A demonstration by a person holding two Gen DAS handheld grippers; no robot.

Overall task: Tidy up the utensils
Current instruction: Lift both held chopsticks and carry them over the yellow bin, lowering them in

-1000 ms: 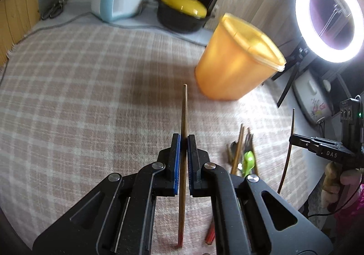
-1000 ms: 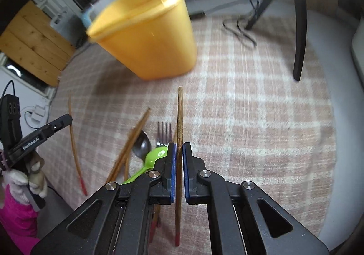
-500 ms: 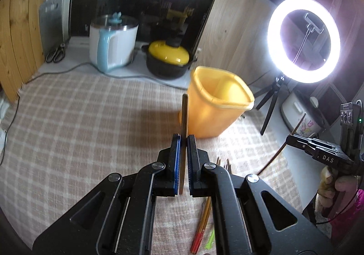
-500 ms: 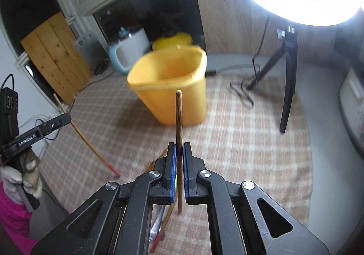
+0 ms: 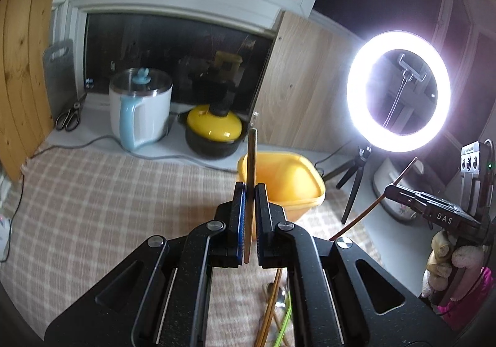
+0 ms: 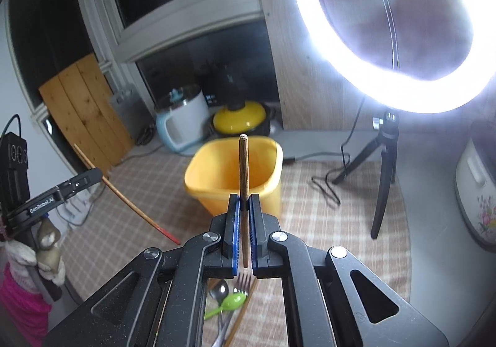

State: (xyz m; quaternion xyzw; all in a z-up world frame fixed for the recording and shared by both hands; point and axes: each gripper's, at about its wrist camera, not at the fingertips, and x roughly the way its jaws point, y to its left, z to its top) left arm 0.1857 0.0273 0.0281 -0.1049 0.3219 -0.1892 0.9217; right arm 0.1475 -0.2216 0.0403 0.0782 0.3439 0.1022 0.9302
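Above the checked worktop (image 5: 93, 207), the left gripper (image 5: 249, 217) is clamped tight on a wooden chopstick (image 5: 251, 167) that stands up in front of the open yellow tub (image 5: 297, 179). The right gripper (image 6: 245, 223) likewise pinches its own chopstick (image 6: 243, 167), with the tub just beyond. Below it on the cloth lie a green spoon (image 6: 229, 303), a fork (image 6: 238, 288) and more chopsticks.

Bin (image 5: 297, 179) yellow, cloth (image 5: 108, 198) beige-white plaid. Pot lid (image 5: 215, 125) yellow, kettle (image 5: 139, 111) white with blue handle. Spoon (image 6: 231, 302) lime green.
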